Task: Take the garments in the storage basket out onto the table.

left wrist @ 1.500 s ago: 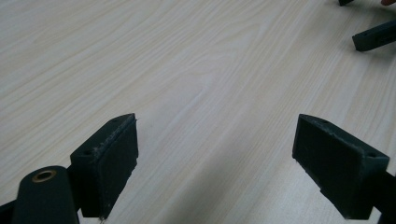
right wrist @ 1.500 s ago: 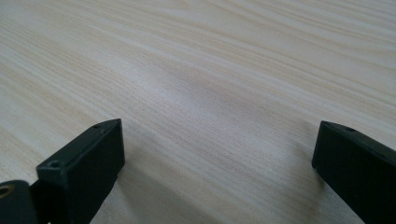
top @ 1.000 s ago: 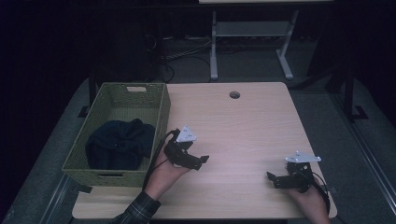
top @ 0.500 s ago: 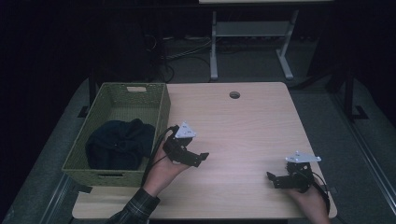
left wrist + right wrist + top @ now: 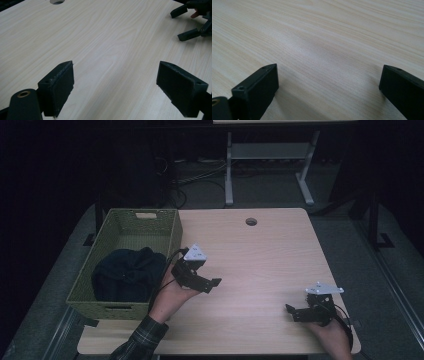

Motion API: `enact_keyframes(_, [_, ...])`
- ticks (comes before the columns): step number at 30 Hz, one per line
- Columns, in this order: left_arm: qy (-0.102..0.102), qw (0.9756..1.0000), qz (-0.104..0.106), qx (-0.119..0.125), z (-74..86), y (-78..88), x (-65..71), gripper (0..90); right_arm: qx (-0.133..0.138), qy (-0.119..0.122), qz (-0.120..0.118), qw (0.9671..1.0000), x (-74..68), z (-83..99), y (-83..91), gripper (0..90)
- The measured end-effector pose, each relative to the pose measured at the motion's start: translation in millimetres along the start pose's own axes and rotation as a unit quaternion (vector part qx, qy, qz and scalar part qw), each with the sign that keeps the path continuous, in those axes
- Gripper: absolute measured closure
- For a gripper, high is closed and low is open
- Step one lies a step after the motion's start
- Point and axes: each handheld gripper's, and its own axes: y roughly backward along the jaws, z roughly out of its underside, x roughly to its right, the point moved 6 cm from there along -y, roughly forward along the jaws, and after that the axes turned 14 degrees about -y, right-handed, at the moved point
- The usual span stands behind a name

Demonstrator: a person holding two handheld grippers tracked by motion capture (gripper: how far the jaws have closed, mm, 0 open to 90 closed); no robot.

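My left gripper (image 5: 213, 285) is held over the table (image 5: 260, 255) just right of the basket, with a grey three-cornered plate on top. In the left gripper view its jaws stand wide apart, so the left gripper (image 5: 117, 85) is open and nothing but bare wood lies between them. Near the front right corner, my right gripper (image 5: 293, 314) rests low on the table and points left. Its jaws are also spread in the right gripper view, where the right gripper (image 5: 327, 85) is open and holds nothing. The right gripper (image 5: 191, 22) also shows far off in the left gripper view.
A green woven basket (image 5: 170, 232) stands at the table's left edge with a dark bundled cloth (image 5: 127, 275) inside. A round cable hole (image 5: 251, 221) sits near the table's far edge. Beyond the table are a desk frame (image 5: 270, 155) and cables on the floor.
The left gripper has drifted slightly away from the person, staying beside the basket. The right gripper has not moved.
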Motion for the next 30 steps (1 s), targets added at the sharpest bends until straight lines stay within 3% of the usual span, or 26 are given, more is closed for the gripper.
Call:
enact_keyframes(11, [-0.004, 0.9999, 0.013, 0.009, -0.2, 8.6, -12.5, 14.3, 0.0, -0.002, 0.0, 1.0, -0.2, 0.0, 0.0, 2.0])
enact_keyframes(25, [0.008, 0.9997, 0.005, 0.021, 2.8, 30.4, -30.8, 14.3, -0.001, 0.002, -0.003, 1.0, 0.2, 0.2, 0.4, 2.0])
enact_keyframes(30, [0.006, 0.9999, 0.0, 0.016, 5.0, 35.2, -35.1, 14.3, -0.001, 0.002, -0.003, 1.0, 0.2, 0.2, 0.4, 2.0])
